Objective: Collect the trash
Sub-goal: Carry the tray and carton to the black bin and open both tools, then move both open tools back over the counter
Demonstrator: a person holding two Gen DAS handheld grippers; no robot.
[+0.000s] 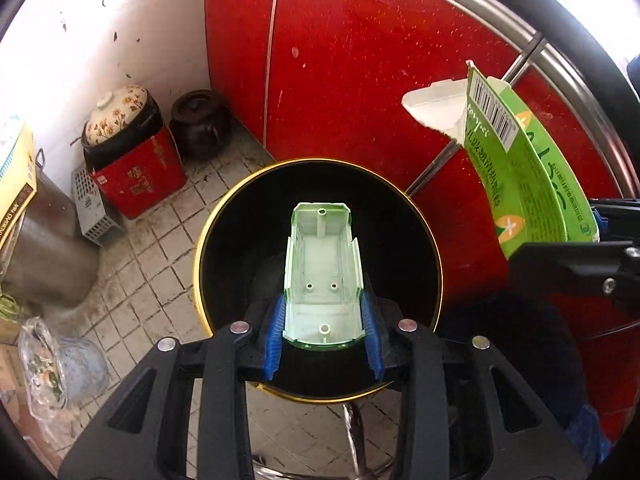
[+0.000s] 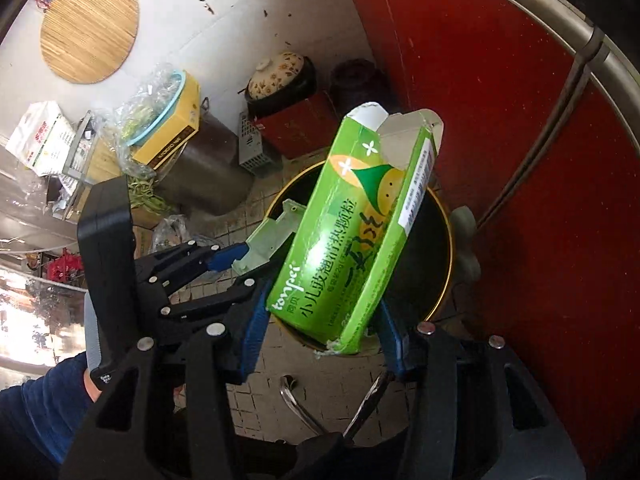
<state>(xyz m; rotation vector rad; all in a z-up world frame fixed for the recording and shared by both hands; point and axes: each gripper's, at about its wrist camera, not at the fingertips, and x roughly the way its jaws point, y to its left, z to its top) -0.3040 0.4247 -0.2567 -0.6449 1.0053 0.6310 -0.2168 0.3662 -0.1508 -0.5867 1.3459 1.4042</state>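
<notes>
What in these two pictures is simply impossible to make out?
- Inside of the black bin: left wrist view, dark, and the pale green plastic shell in the left tool covers its middle.
- Contents of the green carton: right wrist view, only its outside shows in the right tool.
- The person: right wrist view, cut off at the edge; only a blue sleeve shows.

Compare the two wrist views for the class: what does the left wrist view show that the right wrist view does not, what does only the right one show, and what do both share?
Only the left wrist view shows the hollow inside of the pale green plastic shell clamped in the left gripper, and a bag of scraps on the floor.

Only the right wrist view shows the round woven mat and the green carton's printed front, clamped in the right gripper.

Both show the black bin, both held items above it, the flowered pot lid and the red cabinet.
</notes>
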